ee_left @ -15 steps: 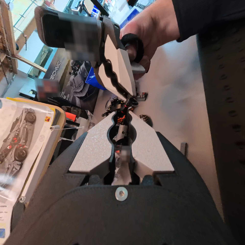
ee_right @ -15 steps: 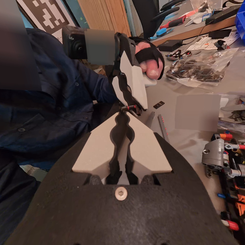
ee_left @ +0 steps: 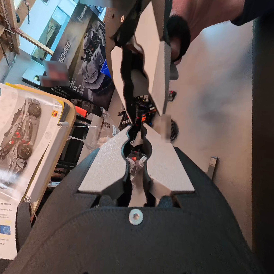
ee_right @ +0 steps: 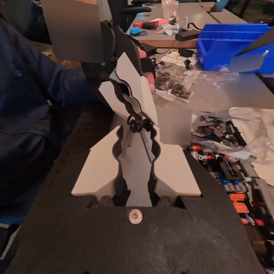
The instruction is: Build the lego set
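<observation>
right wrist view looks along the right gripper (ee_right: 137, 127), whose pale fingers (ee_right: 100, 166) stand released with a wide gap between them. just beyond their tips the left gripper (ee_right: 140, 120) angles down from the upper left, its fingers clenched on a small black lego piece with a ring-shaped gear end (ee_right: 135, 124). that piece is held in the air above the bench, between the two sets of tips. its long axis seems to run crosswise to the left fingers, gear end toward the person's dark blue sleeve (ee_right: 37, 89), though blur makes this uncertain.

left wrist view shows the left gripper (ee_left: 137, 126) nearly closed at the tips, with the right gripper (ee_left: 146, 118) hanging down from above, tips almost meeting.

the grey bench (ee_right: 222, 92) carries a clear plastic bag of black tyres (ee_right: 175, 87), a clear bag of grey and black pieces (ee_right: 219, 133), a partly built chassis with orange and blue parts (ee_right: 231, 177) and two long grey beams (ee_right: 148, 145). a blue plastic bin (ee_right: 231, 44) sits at the far edge. an open instruction booklet on a stand (ee_left: 26, 133) and a dark set box (ee_left: 89, 59) stand to the left.
</observation>
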The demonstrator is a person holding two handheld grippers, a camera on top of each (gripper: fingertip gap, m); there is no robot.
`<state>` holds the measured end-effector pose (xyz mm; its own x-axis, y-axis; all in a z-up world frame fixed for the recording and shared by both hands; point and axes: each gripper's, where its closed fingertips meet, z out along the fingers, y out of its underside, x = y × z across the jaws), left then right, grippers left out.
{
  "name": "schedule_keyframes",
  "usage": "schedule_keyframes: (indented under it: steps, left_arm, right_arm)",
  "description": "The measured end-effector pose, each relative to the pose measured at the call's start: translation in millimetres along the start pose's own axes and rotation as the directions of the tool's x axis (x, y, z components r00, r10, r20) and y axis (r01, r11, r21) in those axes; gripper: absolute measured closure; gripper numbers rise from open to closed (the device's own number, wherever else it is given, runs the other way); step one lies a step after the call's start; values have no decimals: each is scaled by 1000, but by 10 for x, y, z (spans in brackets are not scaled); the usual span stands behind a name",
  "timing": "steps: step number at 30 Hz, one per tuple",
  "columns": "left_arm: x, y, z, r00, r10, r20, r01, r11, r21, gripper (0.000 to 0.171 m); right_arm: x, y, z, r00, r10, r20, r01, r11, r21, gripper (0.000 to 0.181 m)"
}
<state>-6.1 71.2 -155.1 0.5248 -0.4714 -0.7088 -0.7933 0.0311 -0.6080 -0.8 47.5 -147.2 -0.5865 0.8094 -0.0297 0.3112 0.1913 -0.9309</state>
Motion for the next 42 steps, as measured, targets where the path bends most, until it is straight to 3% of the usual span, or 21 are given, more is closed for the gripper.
schedule_keyframes:
  steps: [4,9,16,22,25,28,31,34,42]
  left_arm:
    - [-28,-2,3,1000,-12,11,12,1000,-3,166]
    - [-59,88,50,999,-43,31,45,997,-62,165]
    - [-8,99,77,991,-133,-31,131,990,-59,165]
    - [-57,64,53,986,-162,-27,161,987,-30,166]
    - [-46,284,98,994,-105,1,104,984,-148,166]
    - [-132,-51,-20,990,-136,26,136,991,8,166]
    - [-95,170,113,984,-179,-4,178,982,-70,165]
    - [-215,216,108,984,-174,49,176,983,-54,165]
    - [-404,756,244,974,-122,189,179,929,-325,161]
  right_arm:
    - [4,-147,-73,1000,6,6,-6,995,95,162]
    - [100,-76,-21,987,-91,-132,94,996,10,160]
    - [161,14,57,933,-261,-249,231,962,-145,160]
    - [146,-96,17,969,-132,-210,131,991,-18,162]
    - [132,-363,-196,984,-24,-177,58,981,185,163]
    - [247,-174,-264,976,4,-219,21,994,111,162]
    - [313,-71,-225,978,48,-205,-28,995,101,161]
    - [247,-104,-209,983,12,-181,7,995,102,161]
    - [199,-57,-132,987,0,-158,11,998,67,161]
